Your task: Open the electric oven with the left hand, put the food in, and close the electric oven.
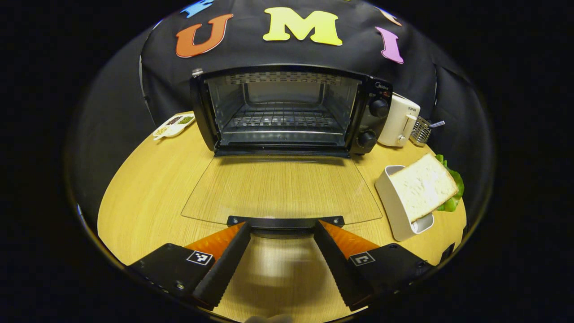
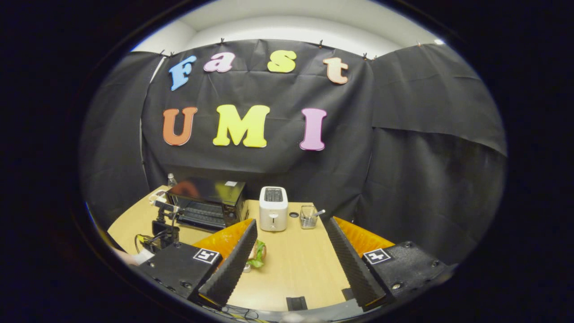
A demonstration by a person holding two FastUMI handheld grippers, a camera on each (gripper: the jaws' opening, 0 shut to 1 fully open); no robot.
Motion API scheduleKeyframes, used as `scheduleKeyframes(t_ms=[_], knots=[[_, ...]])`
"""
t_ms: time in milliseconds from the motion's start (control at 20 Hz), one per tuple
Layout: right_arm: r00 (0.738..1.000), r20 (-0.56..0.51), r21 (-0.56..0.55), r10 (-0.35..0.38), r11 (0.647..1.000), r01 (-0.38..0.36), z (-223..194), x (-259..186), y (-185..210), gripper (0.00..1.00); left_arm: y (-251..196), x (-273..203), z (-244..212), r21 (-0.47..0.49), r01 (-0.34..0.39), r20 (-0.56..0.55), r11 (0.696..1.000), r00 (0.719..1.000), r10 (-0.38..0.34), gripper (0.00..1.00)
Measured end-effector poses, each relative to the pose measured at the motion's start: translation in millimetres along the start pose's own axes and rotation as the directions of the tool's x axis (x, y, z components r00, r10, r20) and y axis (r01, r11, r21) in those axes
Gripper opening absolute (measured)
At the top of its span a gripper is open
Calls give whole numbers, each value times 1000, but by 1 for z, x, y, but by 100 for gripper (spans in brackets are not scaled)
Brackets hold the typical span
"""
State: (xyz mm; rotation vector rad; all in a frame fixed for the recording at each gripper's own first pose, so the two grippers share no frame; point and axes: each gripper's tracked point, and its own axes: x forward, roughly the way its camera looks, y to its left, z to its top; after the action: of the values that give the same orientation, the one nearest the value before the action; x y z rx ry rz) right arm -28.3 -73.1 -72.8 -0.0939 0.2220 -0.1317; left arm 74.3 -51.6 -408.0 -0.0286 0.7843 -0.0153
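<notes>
The black electric oven [image 1: 287, 112] stands at the back of the wooden table [image 1: 148, 188], its cavity and wire rack exposed. Its glass door [image 1: 280, 188] lies folded down flat toward me. My left gripper [image 1: 282, 224] is open, its two fingertips right at the door's dark handle [image 1: 285, 221], not pressing on it. A sandwich of white bread and lettuce [image 1: 423, 186] leans in a white holder [image 1: 394, 211] to the right of the door. In the right gripper view my right gripper [image 2: 290, 222] hangs open above the table, holding nothing, with the sandwich [image 2: 258, 253] partly hidden behind one finger.
A white toaster [image 1: 399, 123] and a wire basket [image 1: 421, 130] stand right of the oven. A white tray of seasonings [image 1: 174, 125] lies at its left. In the right gripper view a small bottle [image 2: 171, 179] stands behind the oven [image 2: 206, 202].
</notes>
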Motion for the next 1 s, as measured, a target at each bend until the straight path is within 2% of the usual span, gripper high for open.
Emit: scheduleKeyframes(t_ms=[300,450,500,550,600,700,750,800,850,1000], knots=[[1000,-17,-2,23,1000,-24,-12,10,9,100,16,-84,28,4,9,187,1000,982,-10,95],[998,-59,14,35,999,-34,-37,19,13,100,25,-145,45,-16,39,283,999,958,-33,94],[996,-76,20,42,999,-41,-47,22,15,95,29,-167,53,-18,42,316,999,948,-34,94],[994,-95,28,50,998,-47,-58,26,18,95,33,-188,61,-19,49,354,999,935,-39,94],[992,-115,35,58,998,-55,-68,31,21,100,36,-208,69,-14,49,387,999,921,-40,94],[983,-162,48,84,996,-77,-95,41,29,100,40,-248,85,-6,47,448,999,893,-39,94],[978,-185,55,101,994,-93,-107,48,34,95,41,-264,94,-2,44,476,999,879,-38,94],[970,-211,69,121,992,-109,-121,56,40,100,39,-280,99,-4,45,497,999,867,-37,94],[959,-245,92,144,988,-125,-137,64,46,95,36,-296,104,-3,49,514,999,857,-40,94],[925,-318,164,207,973,-162,-176,91,64,100,27,-333,119,-12,59,565,998,824,-42,94]])
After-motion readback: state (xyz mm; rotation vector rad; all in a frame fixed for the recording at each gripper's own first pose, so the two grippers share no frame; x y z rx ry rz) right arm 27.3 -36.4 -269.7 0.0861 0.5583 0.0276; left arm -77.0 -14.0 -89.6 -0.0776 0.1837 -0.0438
